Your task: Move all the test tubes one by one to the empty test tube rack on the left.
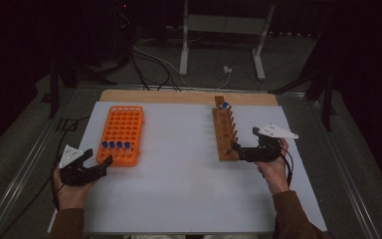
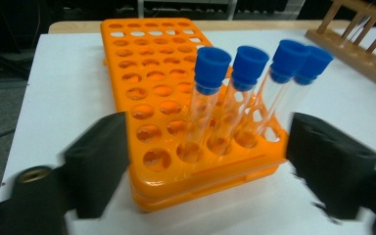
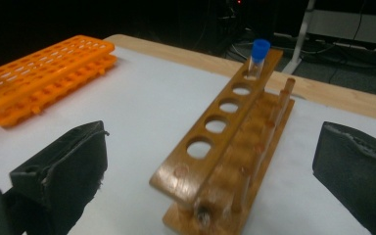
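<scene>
The orange rack [image 2: 156, 98] looks like moulded plastic with a smooth, faintly glossy skin, and the four tubes [image 2: 235, 112] at its 5 o'clock corner are clear and glassy under matt blue plastic caps [image 2: 211, 66]. The wooden rack [image 3: 225, 142] is varnished brown wood with a soft sheen, worn and scuffed at its 6 o'clock end. The table [image 1: 179, 164] wears a matt white sheet over a bare pale wood edge at 12 o'clock, and the right gripper [image 3: 210, 171] has matt black pads with rough, frayed edges.
</scene>
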